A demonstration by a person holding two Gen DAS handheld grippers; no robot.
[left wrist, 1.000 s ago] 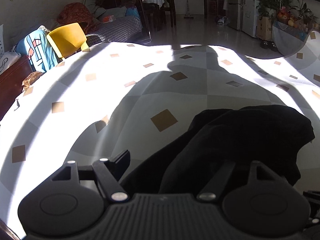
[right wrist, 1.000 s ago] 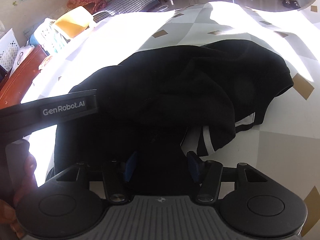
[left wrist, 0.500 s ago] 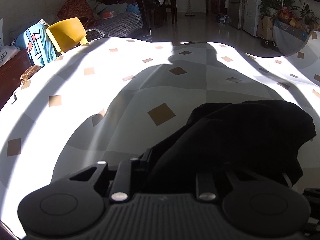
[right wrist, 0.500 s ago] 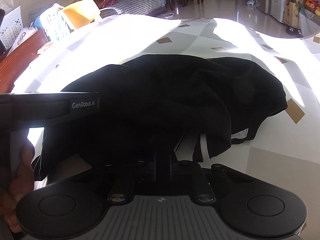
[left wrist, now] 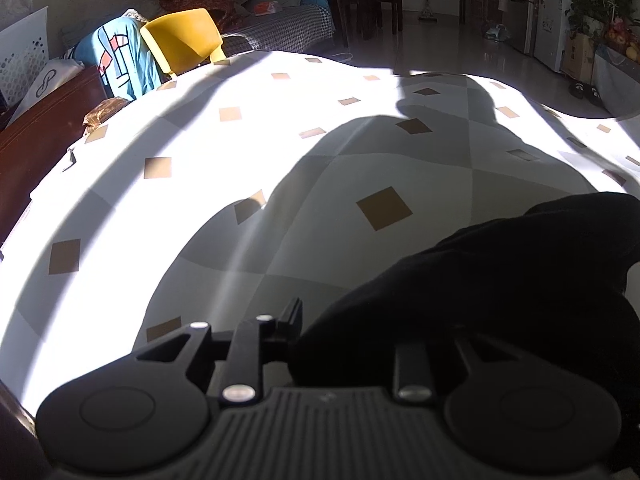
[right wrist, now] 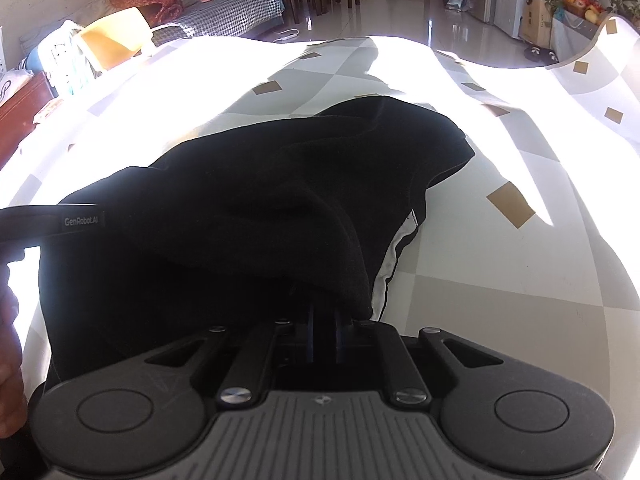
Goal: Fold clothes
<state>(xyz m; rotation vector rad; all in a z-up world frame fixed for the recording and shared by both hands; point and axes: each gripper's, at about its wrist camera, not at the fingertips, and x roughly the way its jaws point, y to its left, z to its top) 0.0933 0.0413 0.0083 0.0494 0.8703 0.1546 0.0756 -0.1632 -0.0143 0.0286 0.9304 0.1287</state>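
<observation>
A wide table under a white cloth with grey diamonds and small tan squares (left wrist: pixel 384 208) fills both views, half in hard sunlight and half under a person's shadow. On it lies the black garment (right wrist: pixel 280 200), a bunched heap toward the near edge, with a strip of white trim (right wrist: pixel 394 256) showing along its right-hand hem; in the left wrist view the same dark mass (left wrist: pixel 500 280) sits at the lower right of the cloth. Beyond the table's far left edge stand a yellow chair (left wrist: pixel 184 38) and a blue patterned cloth (left wrist: pixel 120 56) draped beside it. The right gripper (right wrist: pixel 323 320) has its jaws drawn nearly together, pinching a fold of the black fabric that drapes over them. The left gripper (left wrist: pixel 344 344) is likewise nearly closed, its jaws opening slightly, its right finger buried under the garment's edge, and fabric is caught between them.
</observation>
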